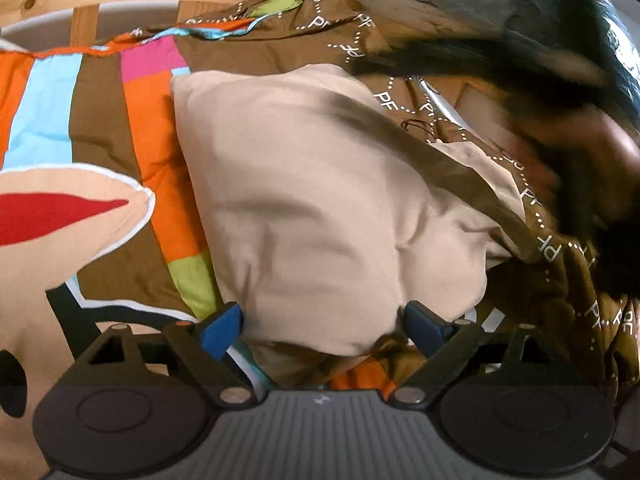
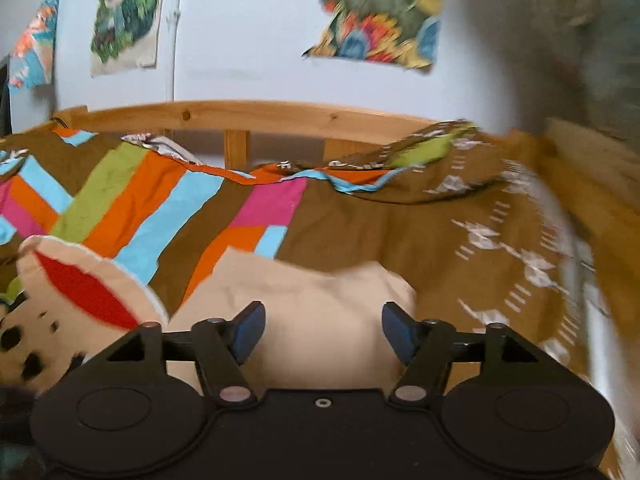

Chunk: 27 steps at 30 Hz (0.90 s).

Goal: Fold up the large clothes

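While I hold my two grippers over the bed, the tan cloth (image 1: 320,208) lies in a soft heap on the bright striped blanket (image 1: 144,120). It sits just beside the big cartoon patch (image 1: 60,208) with the red shape, on the side away from the stripes' far end. The wooden bed rail (image 2: 248,114) is well behind it.

My left gripper (image 1: 322,324) is wide apart, with one blue pad on each side of the near edge of the cloth. It is not pinching anything yet. My right gripper (image 2: 323,330) is wide apart too, and it hangs right above the cloth, holding nothing.

I think the cloth is light and very floppy. It will sag and bunch up when I lift it, and it may slide on the blanket. It will not break. I think the best place to grab is a corner or a flat edge, one in each gripper, not the puffy middle. The right side of the left view is too blurry to tell what is there.
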Each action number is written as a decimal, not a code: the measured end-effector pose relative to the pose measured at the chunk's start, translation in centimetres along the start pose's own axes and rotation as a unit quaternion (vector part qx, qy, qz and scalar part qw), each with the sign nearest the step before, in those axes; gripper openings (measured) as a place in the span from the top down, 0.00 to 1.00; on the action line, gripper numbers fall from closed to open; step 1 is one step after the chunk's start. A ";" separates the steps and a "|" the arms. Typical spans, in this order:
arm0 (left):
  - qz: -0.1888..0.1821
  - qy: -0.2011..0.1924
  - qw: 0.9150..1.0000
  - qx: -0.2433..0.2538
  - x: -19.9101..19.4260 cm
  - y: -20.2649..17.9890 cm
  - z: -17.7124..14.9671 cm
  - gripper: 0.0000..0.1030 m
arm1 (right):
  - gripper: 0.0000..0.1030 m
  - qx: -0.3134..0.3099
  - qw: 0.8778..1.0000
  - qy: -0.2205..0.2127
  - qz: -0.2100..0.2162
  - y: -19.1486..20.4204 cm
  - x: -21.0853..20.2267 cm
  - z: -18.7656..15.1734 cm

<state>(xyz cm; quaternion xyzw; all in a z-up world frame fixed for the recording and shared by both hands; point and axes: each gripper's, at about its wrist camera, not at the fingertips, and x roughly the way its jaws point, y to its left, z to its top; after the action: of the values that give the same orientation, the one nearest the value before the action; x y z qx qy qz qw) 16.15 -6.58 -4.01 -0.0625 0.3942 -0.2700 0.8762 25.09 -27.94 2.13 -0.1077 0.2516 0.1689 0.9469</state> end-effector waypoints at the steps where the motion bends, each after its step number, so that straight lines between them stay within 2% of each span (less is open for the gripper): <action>1: -0.002 0.001 1.000 -0.004 0.0 0.1 0.0 0.12 | 0.29 0.001 1.000 -0.001 -0.004 -0.4 -2.3 -1.3; 4: -0.011 0.007 1.000 -0.020 0.1 0.8 -0.1 0.10 | 0.24 0.002 0.998 0.007 -0.063 -0.6 -6.4 -5.6; 6: -0.016 0.014 0.999 -0.032 0.2 1.3 -0.1 0.09 | 0.26 0.015 0.992 0.039 -0.115 -0.9 -7.2 -8.8; 8: -0.023 0.021 0.999 -0.041 0.5 1.5 0.0 0.08 | 0.27 0.033 0.988 0.065 -0.133 -1.6 -6.8 -11.2; 11: -0.020 0.021 0.999 -0.041 0.5 1.6 0.0 0.07 | 0.25 0.060 0.988 0.066 -0.129 -2.7 -6.6 -11.2; 13: -0.017 0.018 0.999 -0.041 0.4 1.6 0.0 0.06 | 0.24 0.094 0.987 0.040 -0.120 -3.6 -7.1 -10.5; 15: -0.015 0.017 0.999 -0.042 0.4 1.6 -0.1 0.05 | 0.23 0.145 0.985 0.019 -0.091 -5.0 -7.8 -10.5; 18: -0.011 0.012 0.999 -0.036 0.2 1.3 -0.1 0.05 | 0.20 0.210 0.976 0.023 -0.057 -6.6 -7.5 -11.3; 20: -0.005 0.007 1.000 -0.026 -0.1 1.0 0.0 0.04 | 0.17 0.221 0.974 0.015 -0.042 -7.0 -7.6 -11.6; 24: -0.004 -0.010 1.000 -0.014 -1.1 0.4 0.9 0.03 | 0.02 0.219 0.976 0.004 -0.016 -6.9 -6.9 -11.6; 27: -0.021 -0.045 0.998 -0.027 -2.6 0.9 2.0 0.01 | 0.01 0.188 0.982 0.009 -0.035 -6.3 -5.6 -11.5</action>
<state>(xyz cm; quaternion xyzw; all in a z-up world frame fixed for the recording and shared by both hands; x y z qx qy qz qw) 16.53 -4.67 -1.23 -0.1066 0.3600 -0.2745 0.8852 17.85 -38.53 -4.03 0.0617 0.2836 0.0846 0.9532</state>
